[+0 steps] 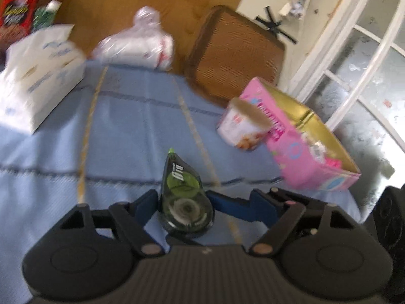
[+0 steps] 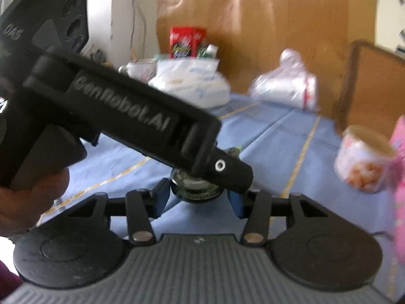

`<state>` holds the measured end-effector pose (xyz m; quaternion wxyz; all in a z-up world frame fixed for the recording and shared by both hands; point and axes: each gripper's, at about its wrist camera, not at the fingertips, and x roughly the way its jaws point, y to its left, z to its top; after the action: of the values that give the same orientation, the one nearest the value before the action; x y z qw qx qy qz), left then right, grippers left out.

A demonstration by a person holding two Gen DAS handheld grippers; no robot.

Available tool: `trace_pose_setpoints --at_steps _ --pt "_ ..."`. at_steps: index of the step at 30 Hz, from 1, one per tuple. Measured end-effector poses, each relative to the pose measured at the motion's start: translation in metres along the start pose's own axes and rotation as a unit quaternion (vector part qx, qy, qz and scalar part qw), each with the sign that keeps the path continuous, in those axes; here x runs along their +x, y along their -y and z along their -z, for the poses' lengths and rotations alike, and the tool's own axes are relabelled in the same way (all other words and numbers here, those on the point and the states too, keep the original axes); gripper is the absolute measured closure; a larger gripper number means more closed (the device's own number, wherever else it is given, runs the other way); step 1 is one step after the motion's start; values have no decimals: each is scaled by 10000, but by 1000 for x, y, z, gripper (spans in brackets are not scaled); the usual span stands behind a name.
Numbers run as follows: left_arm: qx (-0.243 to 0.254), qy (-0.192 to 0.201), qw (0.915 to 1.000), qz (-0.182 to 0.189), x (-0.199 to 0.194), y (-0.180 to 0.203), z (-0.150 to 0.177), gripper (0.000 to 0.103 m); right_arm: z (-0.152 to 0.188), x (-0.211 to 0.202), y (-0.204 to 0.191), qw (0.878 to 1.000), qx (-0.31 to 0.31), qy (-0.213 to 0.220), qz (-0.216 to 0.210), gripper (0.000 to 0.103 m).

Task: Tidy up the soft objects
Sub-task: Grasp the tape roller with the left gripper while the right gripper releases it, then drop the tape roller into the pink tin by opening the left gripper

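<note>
A green correction-tape dispenser (image 1: 183, 195) lies on the blue tablecloth (image 1: 131, 131). My left gripper (image 1: 182, 202) has its blue fingers on both sides of it; a gap shows on the right side. In the right wrist view the same dispenser (image 2: 196, 190) sits between my right gripper's (image 2: 198, 197) blue fingers, with the left gripper's black body (image 2: 141, 116) crossing above it. Soft packs lie at the far side: a white tissue pack (image 1: 38, 76) and a clear plastic bag of white items (image 1: 139, 43).
A pink and gold open box (image 1: 301, 141) stands at the right table edge, with a white cup (image 1: 243, 124) leaning against it. A red snack box (image 1: 20, 2) is far left. A wicker chair (image 1: 235, 55) stands beyond the table.
</note>
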<state>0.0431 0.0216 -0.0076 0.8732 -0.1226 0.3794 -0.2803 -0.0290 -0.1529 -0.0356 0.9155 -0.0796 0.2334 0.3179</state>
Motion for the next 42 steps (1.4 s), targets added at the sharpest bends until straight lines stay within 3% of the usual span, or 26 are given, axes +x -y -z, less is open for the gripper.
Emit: trace_pose_setpoints --at_steps 6,10,15,17,21,22,25,31,42 --pt "744 -12 9960 499 30 70 -44 21 -5 -45 27 9921 -177 692 1036 50" --pt "1477 -67 9853 852 70 143 -66 21 -1 -85 74 9795 106 932 1783 50" --pt "1931 -227 9721 1310 128 220 -78 22 9 -123 136 9601 492 867 2612 50" --pt "2098 -245 9681 1345 150 240 -81 17 13 -129 166 9537 725 735 2825 50" --pt "2176 -300 9731 701 194 262 -83 16 23 -119 225 9237 1080 312 3662 49" --pt "2095 -322 9753 623 196 260 -83 16 26 -119 233 9209 1184 286 3702 49" --pt "1943 -247 9790 566 190 247 -84 15 37 -134 239 9236 1545 571 3462 49" --pt "2021 -38 9794 -8 174 242 -82 14 42 -142 225 9224 1679 823 3380 49" --pt "2033 498 9748 -770 106 218 -63 0 44 -172 199 8928 2305 1475 3579 37"
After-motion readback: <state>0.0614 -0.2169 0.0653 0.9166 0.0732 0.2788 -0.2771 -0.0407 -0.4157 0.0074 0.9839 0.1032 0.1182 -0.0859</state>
